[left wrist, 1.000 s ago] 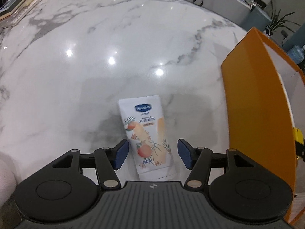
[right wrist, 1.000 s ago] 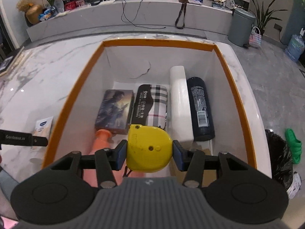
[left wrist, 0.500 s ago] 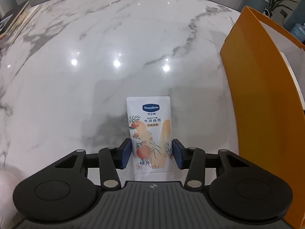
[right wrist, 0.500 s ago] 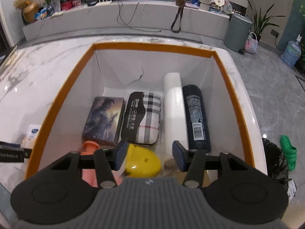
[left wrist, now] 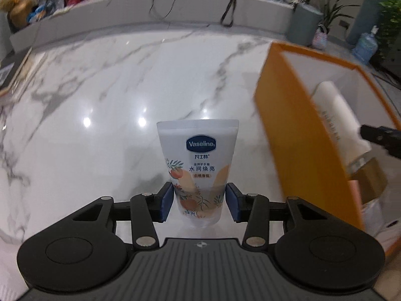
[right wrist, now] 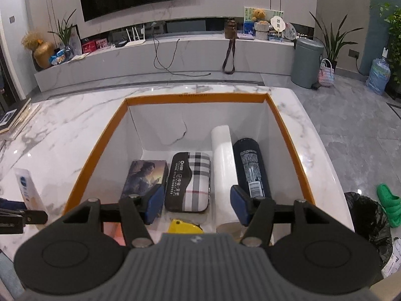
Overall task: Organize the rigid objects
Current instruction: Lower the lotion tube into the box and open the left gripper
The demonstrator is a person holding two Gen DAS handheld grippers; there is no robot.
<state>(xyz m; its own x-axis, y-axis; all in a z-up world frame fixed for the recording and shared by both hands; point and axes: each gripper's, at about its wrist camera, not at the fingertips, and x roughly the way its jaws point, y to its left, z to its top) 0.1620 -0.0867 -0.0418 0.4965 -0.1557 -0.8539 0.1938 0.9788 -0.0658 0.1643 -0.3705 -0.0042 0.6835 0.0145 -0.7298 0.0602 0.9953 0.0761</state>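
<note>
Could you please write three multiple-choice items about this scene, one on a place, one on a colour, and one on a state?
1. Where does the black bottle lie?
A. In the box, beside the white roll
B. On the table outside the box
C. Between the right gripper's jaws

2. What colour is the box's rim?
A. Green
B. Orange
C. Blue

3. What is the state of the left gripper?
A. Open and empty
B. Shut on a yellow thing
C. Shut on the tube

Answers: 1 A, the bottle lies along the roll inside the box. 2 B, the rim is orange all round. 3 C, both pads press the tube's sides.
</note>
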